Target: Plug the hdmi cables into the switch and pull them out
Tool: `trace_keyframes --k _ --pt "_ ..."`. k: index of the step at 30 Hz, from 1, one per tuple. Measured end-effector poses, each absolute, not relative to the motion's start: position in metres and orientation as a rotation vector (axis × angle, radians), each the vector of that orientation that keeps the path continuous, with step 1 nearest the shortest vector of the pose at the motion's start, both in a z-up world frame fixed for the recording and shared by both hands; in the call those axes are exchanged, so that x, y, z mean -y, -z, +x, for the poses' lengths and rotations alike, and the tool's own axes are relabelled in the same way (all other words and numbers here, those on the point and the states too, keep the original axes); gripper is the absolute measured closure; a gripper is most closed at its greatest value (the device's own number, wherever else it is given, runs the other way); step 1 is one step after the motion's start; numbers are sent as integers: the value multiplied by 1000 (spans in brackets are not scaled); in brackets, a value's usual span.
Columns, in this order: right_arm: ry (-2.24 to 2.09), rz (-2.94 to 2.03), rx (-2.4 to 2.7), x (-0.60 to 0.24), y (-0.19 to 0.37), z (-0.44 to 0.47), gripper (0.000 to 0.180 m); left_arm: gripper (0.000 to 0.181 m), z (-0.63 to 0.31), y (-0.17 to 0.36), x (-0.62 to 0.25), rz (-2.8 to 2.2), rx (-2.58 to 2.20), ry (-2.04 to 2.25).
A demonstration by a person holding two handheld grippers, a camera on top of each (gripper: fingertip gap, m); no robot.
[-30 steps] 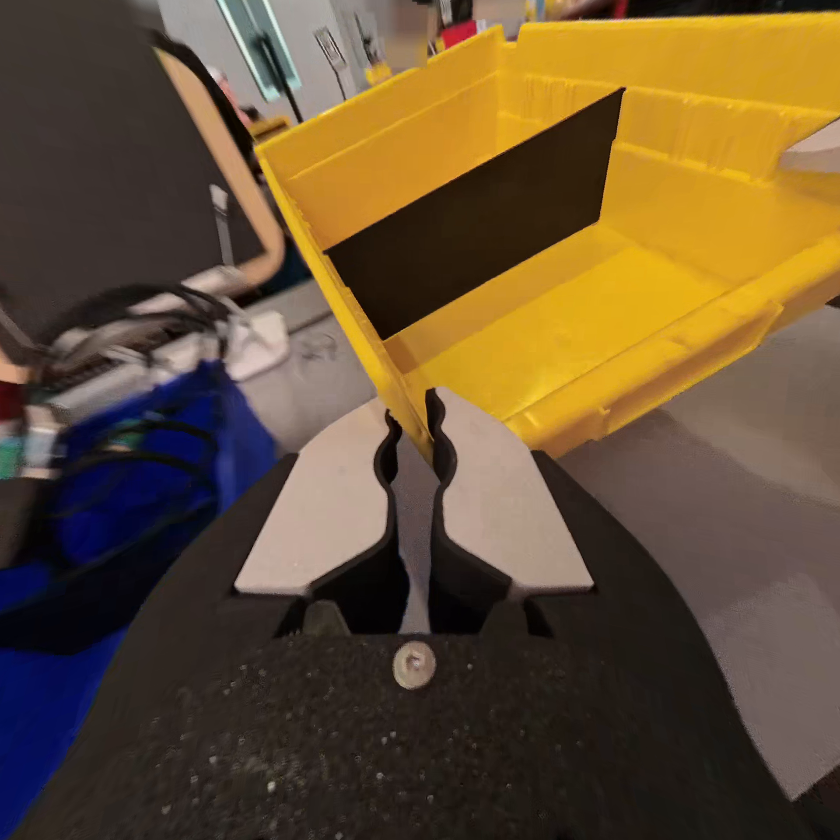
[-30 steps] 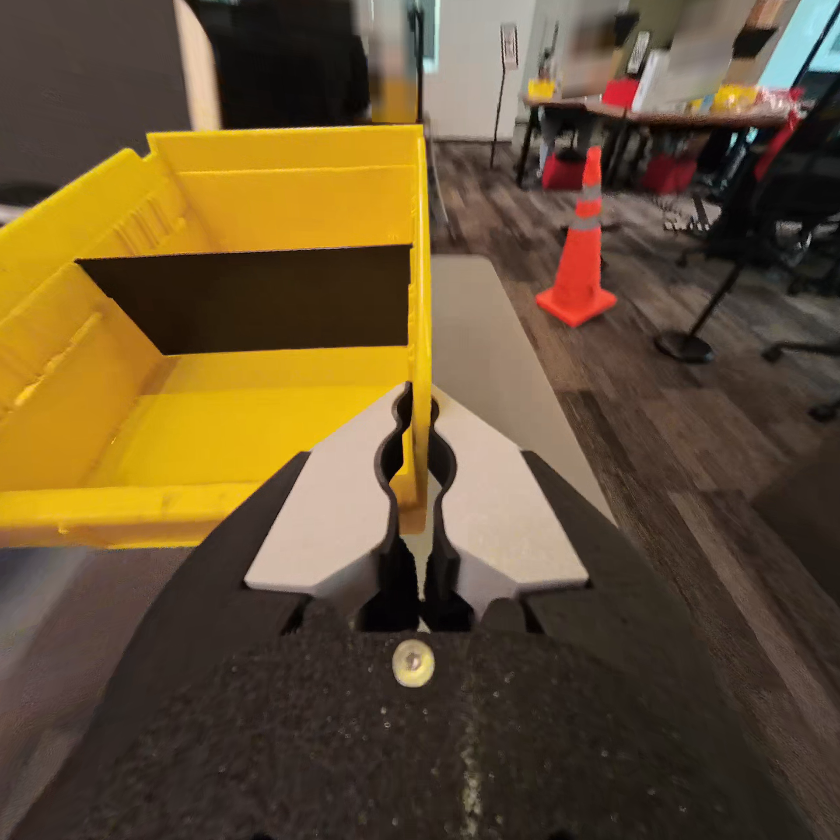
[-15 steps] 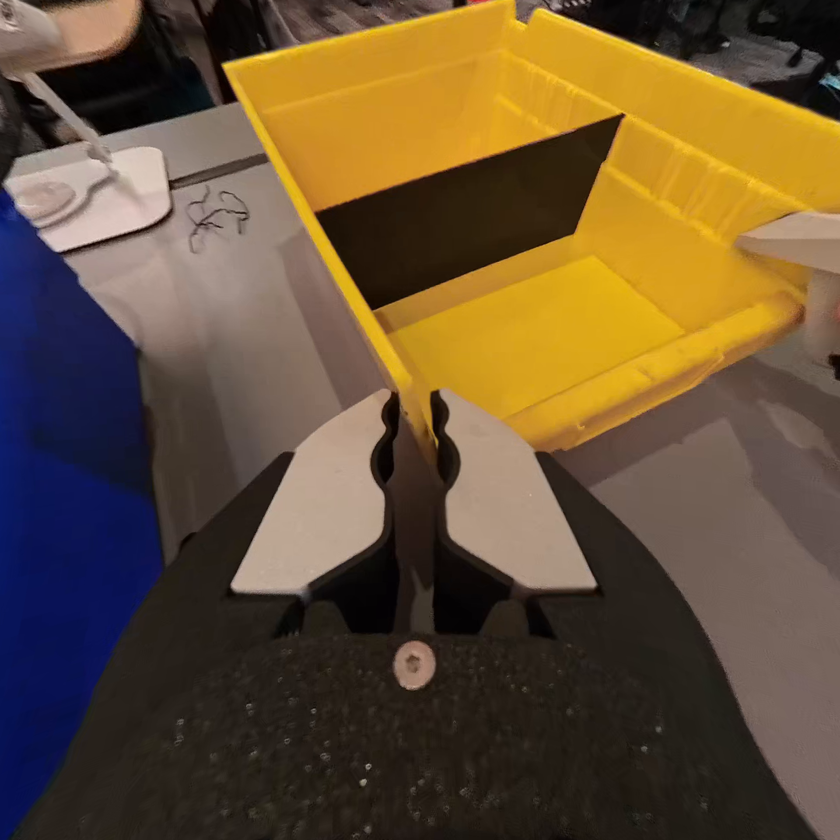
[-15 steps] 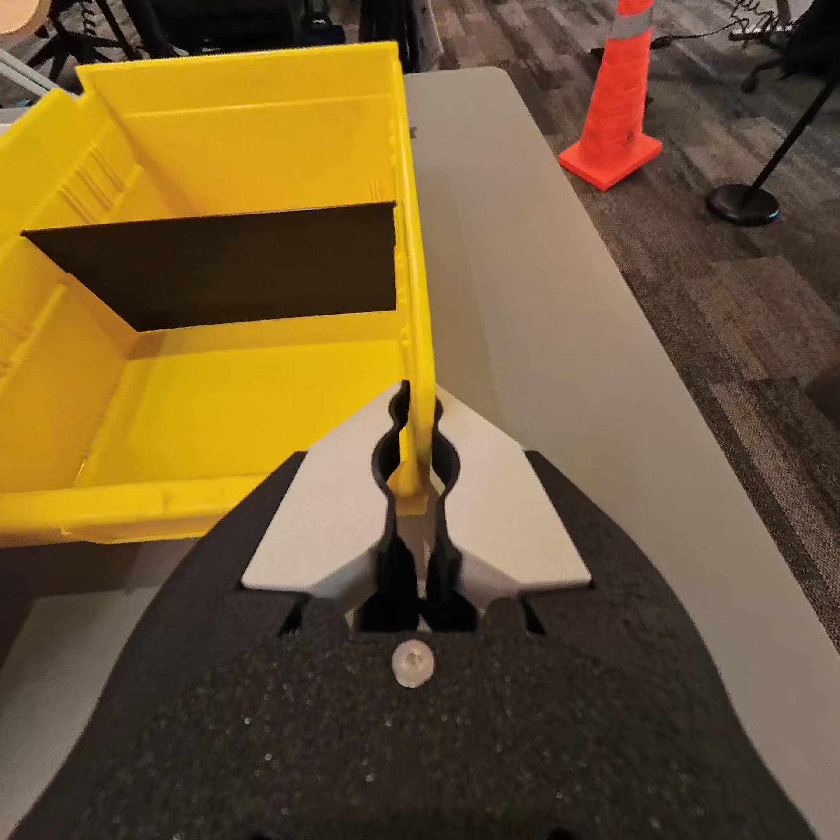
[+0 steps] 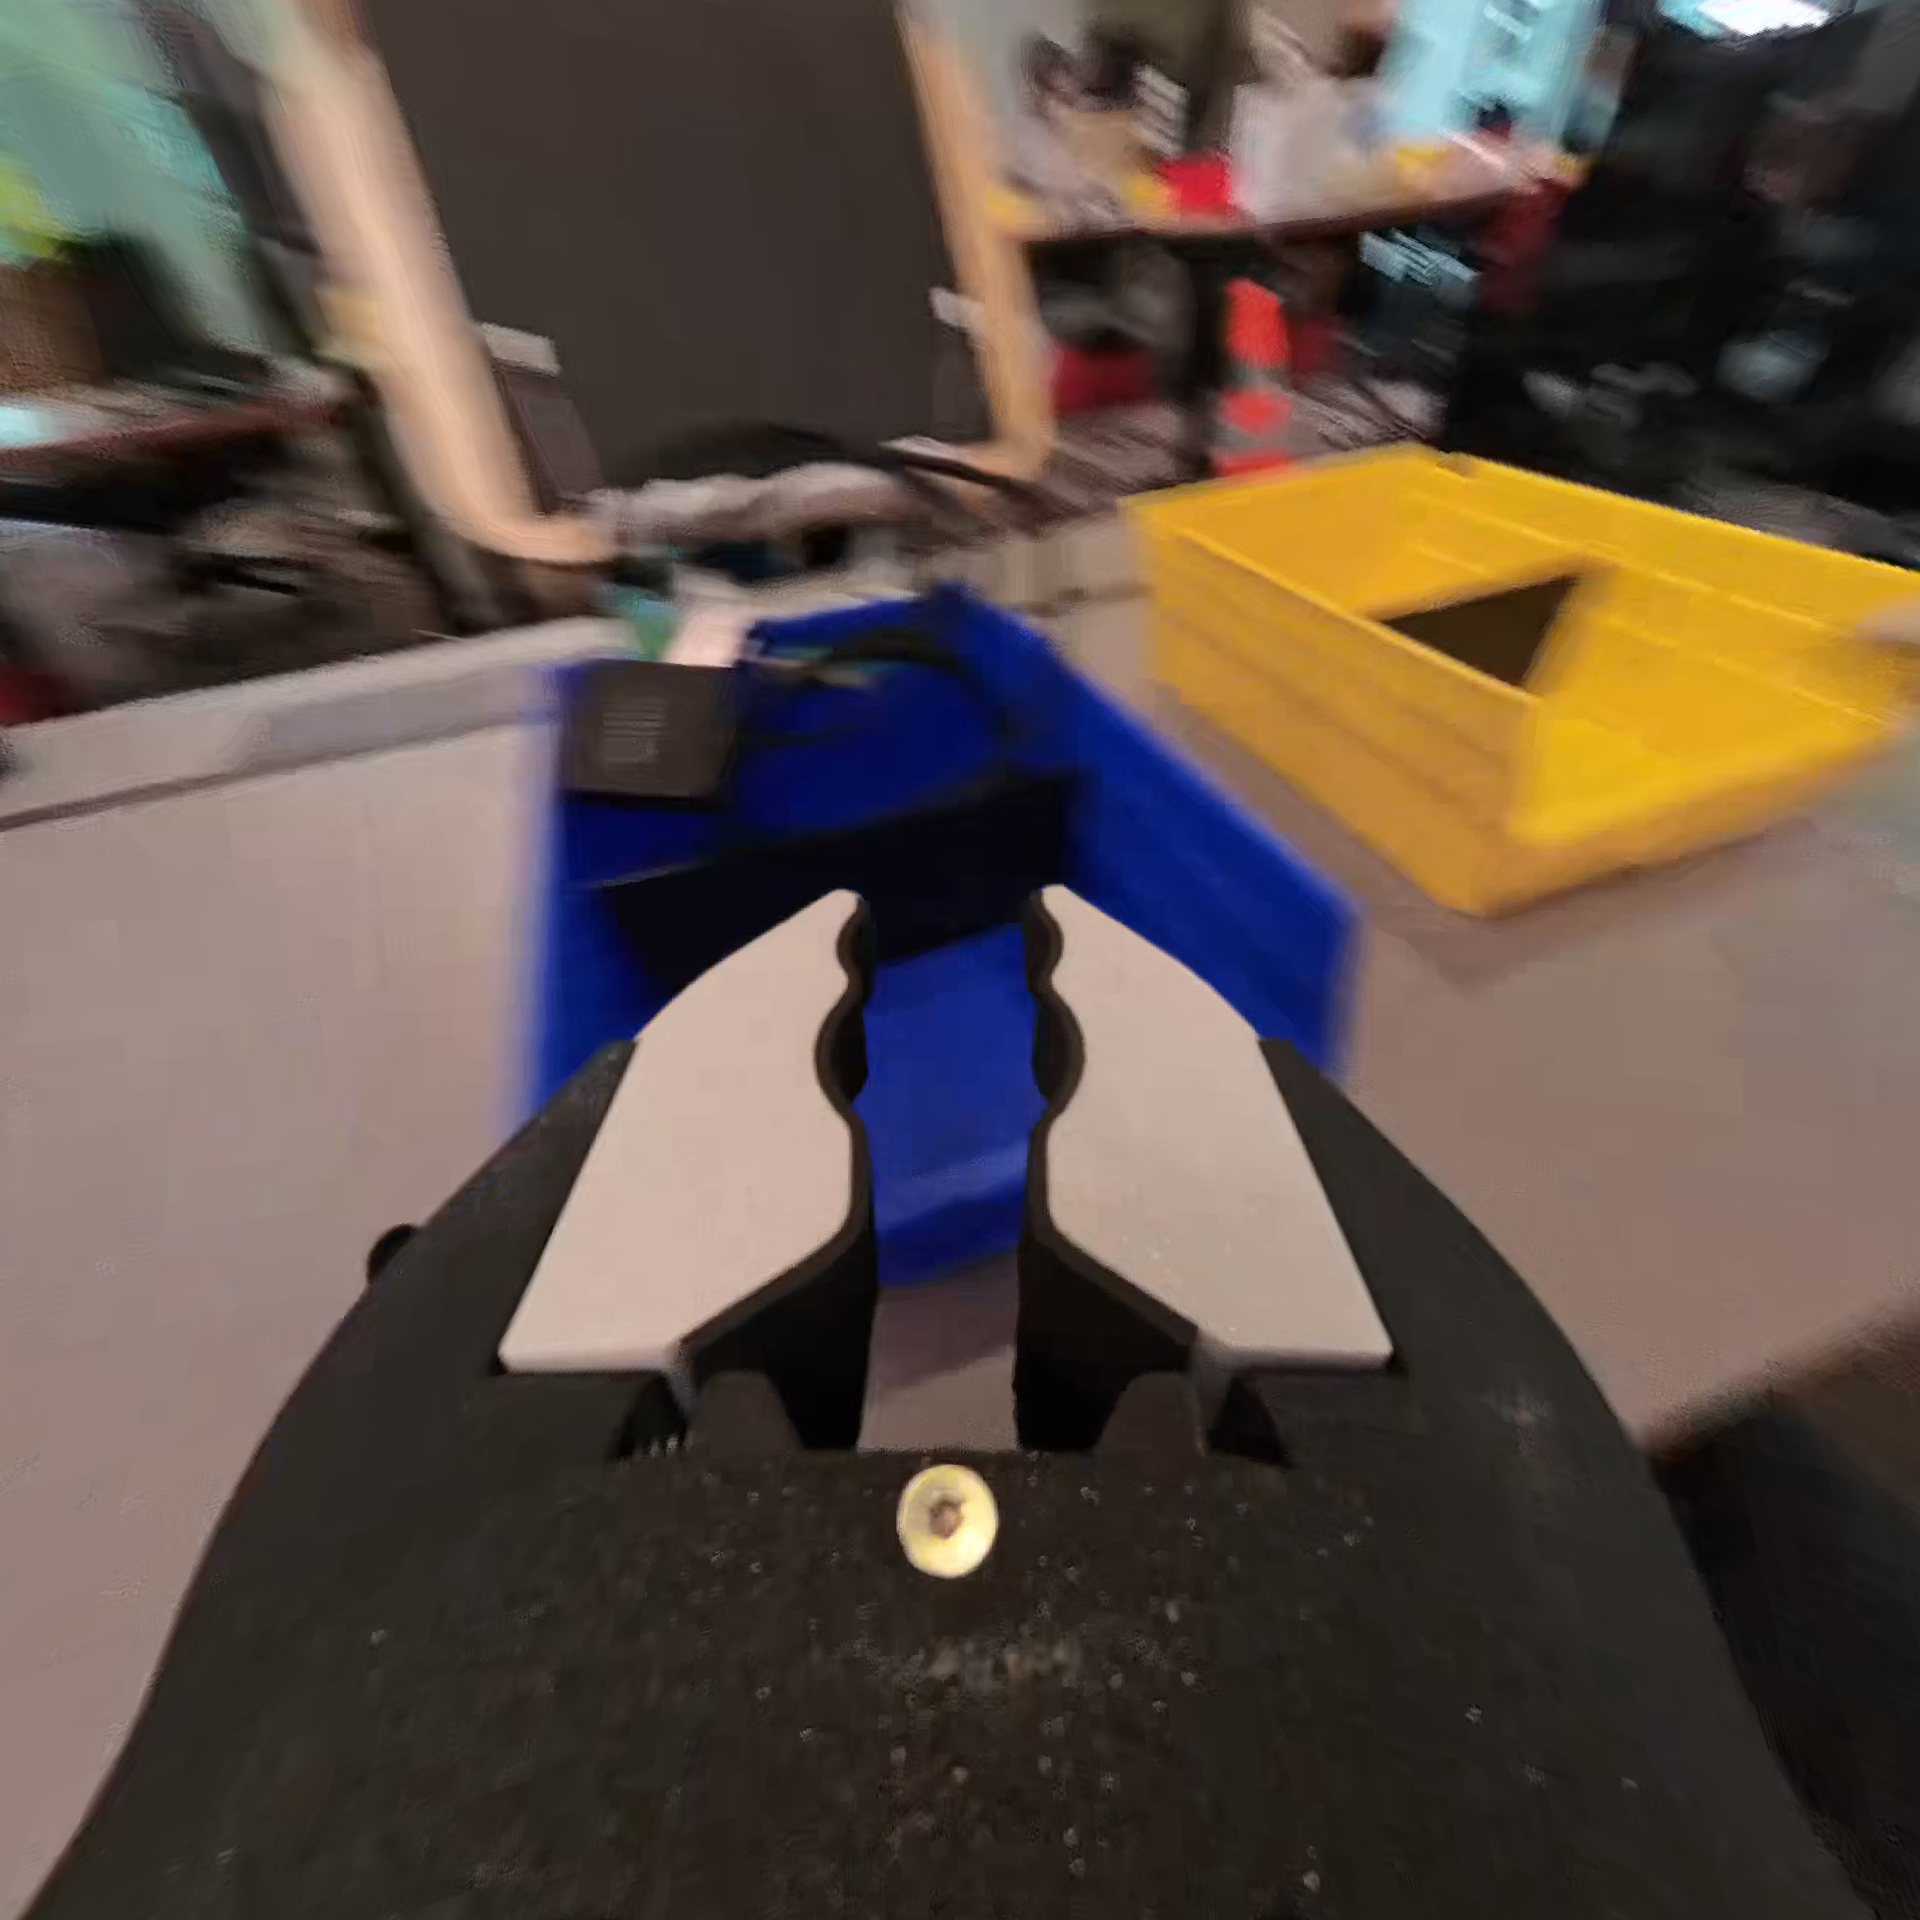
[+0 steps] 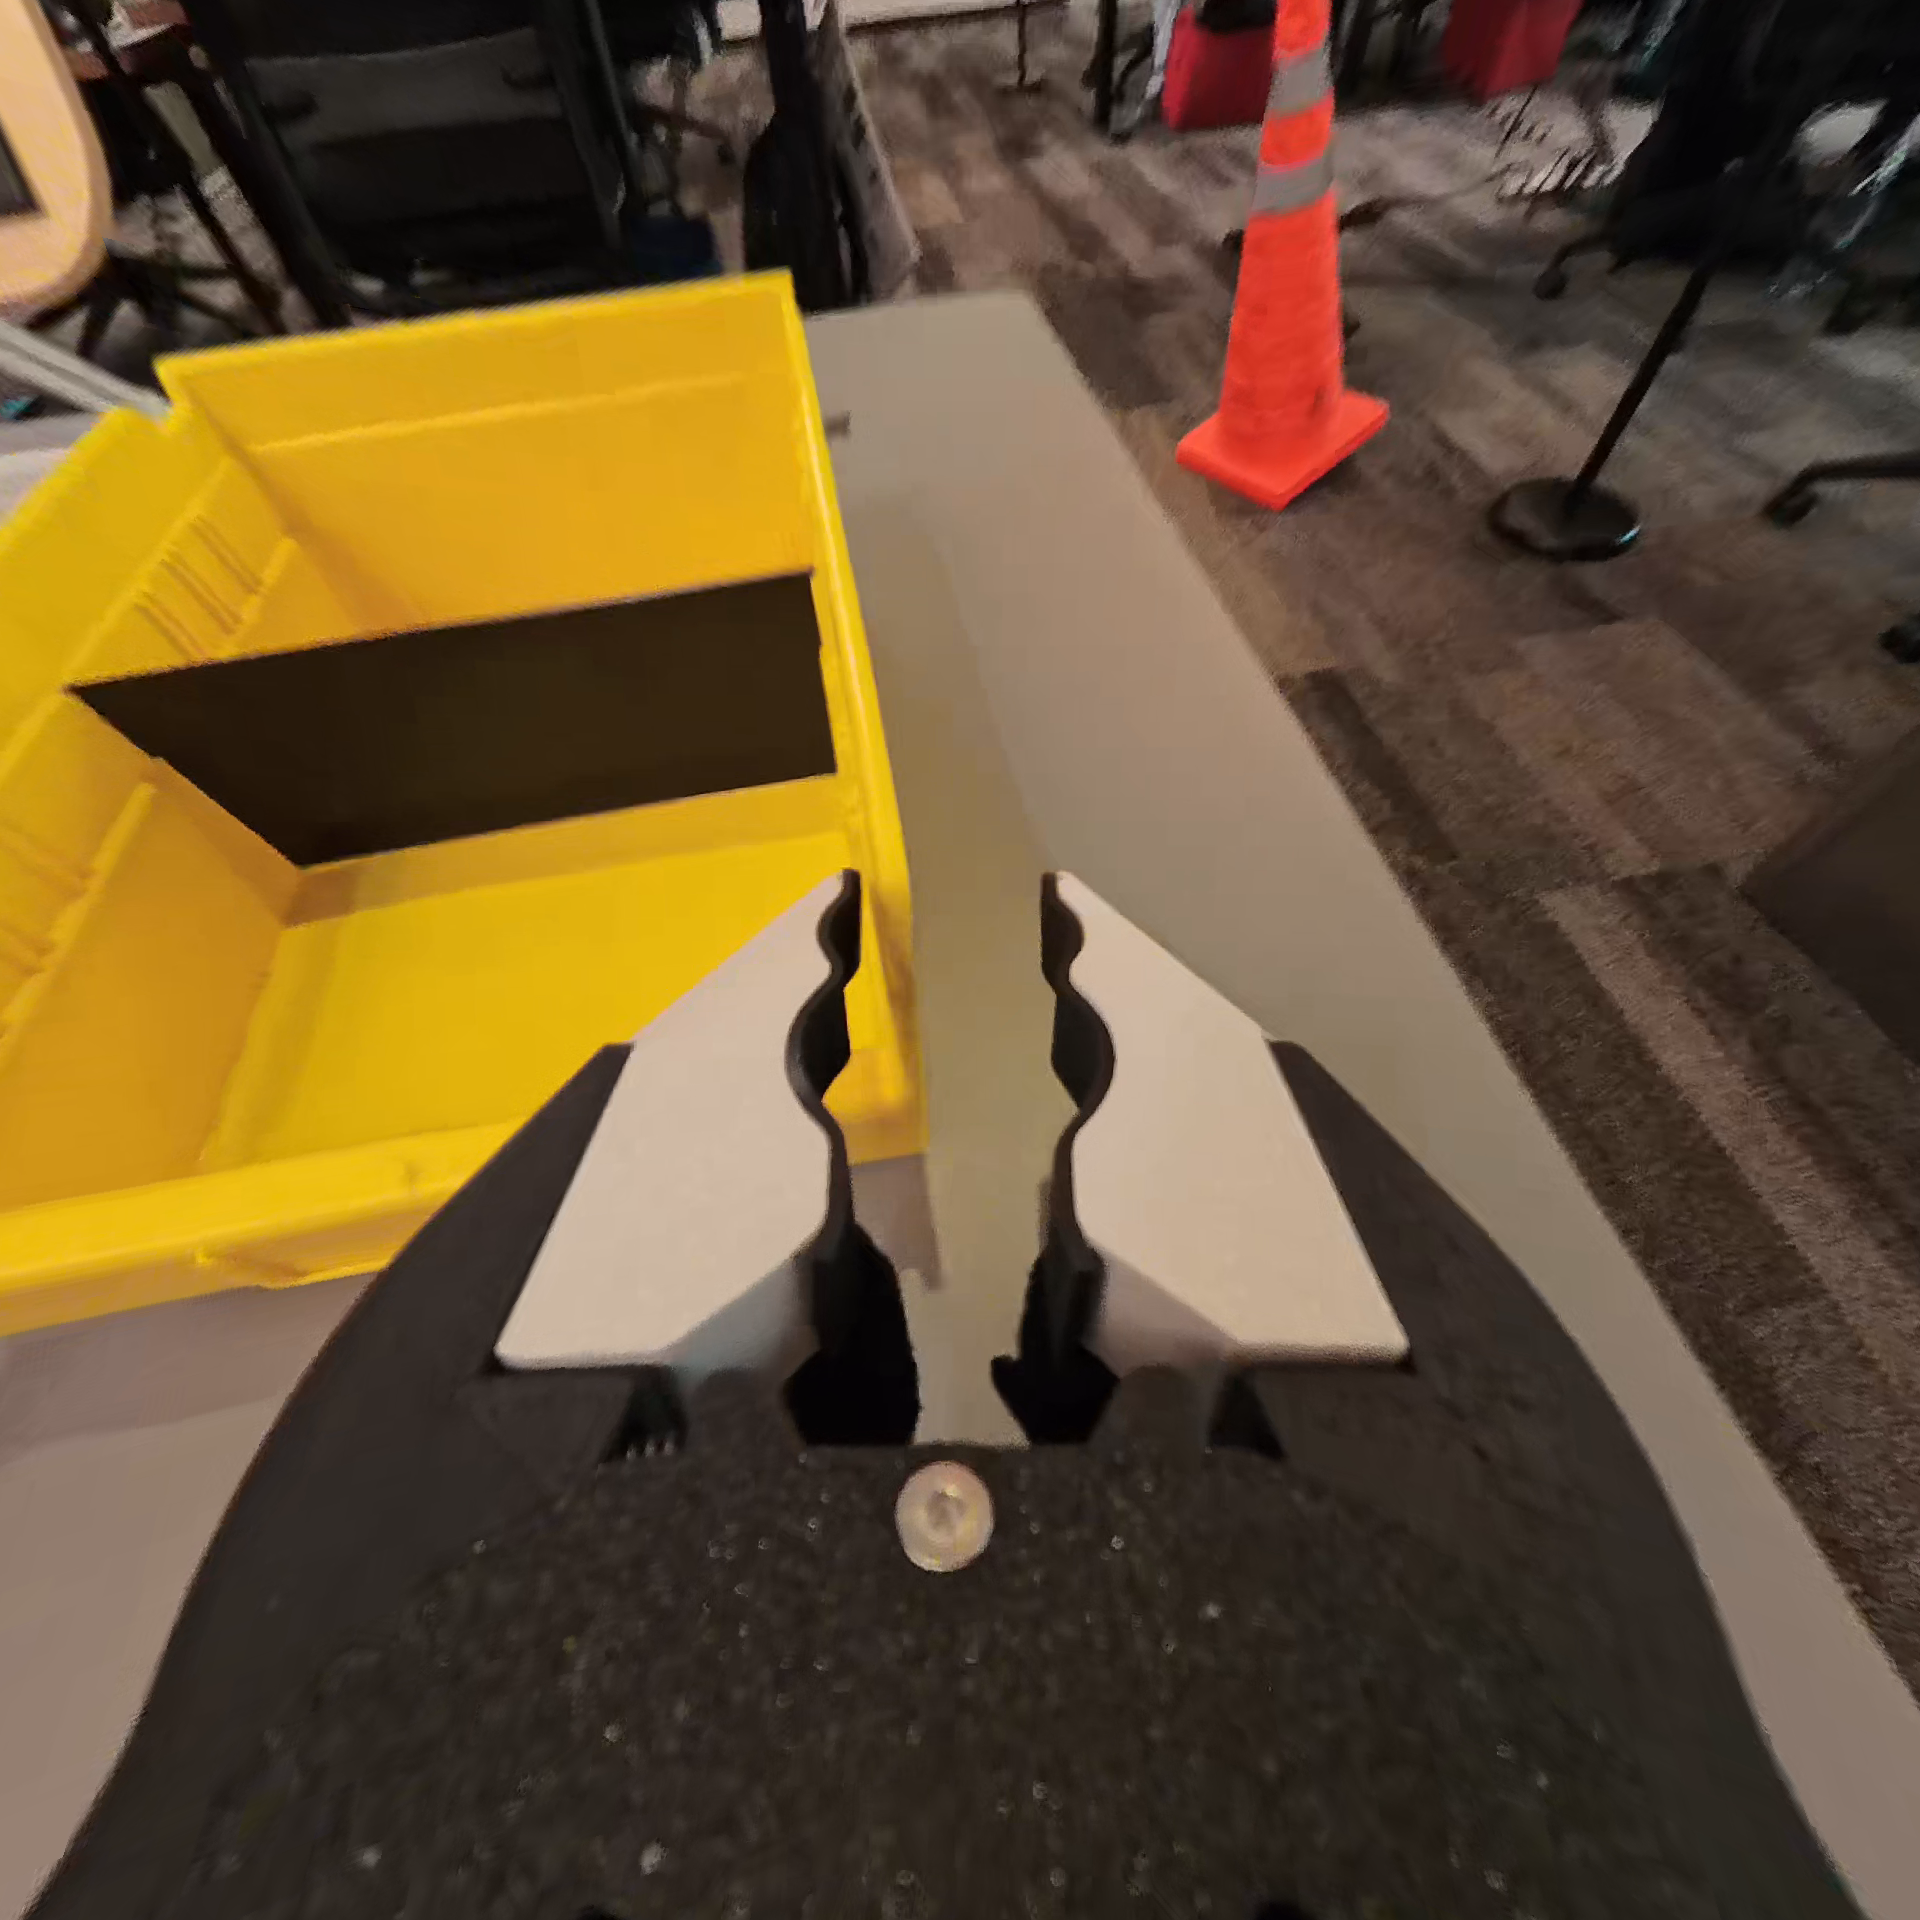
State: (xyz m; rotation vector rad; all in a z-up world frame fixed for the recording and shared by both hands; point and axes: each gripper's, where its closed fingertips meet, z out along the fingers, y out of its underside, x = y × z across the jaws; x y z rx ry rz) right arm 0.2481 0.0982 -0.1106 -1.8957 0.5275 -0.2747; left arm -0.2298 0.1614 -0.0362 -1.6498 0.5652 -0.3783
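Observation:
My left gripper (image 5: 948, 914) is open and empty, held above the near end of a blue bin (image 5: 1195, 852). In the blurred left wrist view a black box-shaped device (image 5: 644, 743) and dark cables (image 5: 894, 649) lie at the bin's far end. My right gripper (image 6: 951, 894) is open and empty beside the right wall of a yellow bin (image 6: 520, 468), which rests on the grey table (image 6: 1091, 727). That wall runs just left of the gap, under the left finger. The yellow bin (image 5: 1351, 748) also shows at the right of the left wrist view.
A black divider (image 6: 468, 717) crosses the yellow bin. The table's right edge runs close to the bin, with carpet floor beyond. An orange cone (image 6: 1288, 312) and a stand base (image 6: 1564, 514) are on the floor. Cluttered desks and a dark panel (image 5: 665, 229) stand behind the table. One gripper's finger ends stand about 45 centimetres off the other's.
Both grippers have opened and let go of the yellow bin's walls; the bin now rests on the table. The left gripper has swung left and now faces the blue bin.

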Motion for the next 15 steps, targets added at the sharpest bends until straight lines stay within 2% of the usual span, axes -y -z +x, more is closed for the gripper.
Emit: trace_keyframes --k 3,6,10,13,15 --pt "435 -1792 -475 -94 66 224 145 141 -296 57 -197 -1710 -423 293" --pt "316 -1822 -232 -124 49 129 144 136 -305 96 -217 -1809 -504 231" --pt "-70 -1875 22 -154 75 -37 135 140 -286 103 -220 -1841 -540 390" --pt "-162 -1889 90 -162 88 -101 136 146 -279 116 -225 -1862 -607 317" --pt "-99 -1936 74 -170 106 -112 136 153 -275 126 -226 -1907 -612 322"
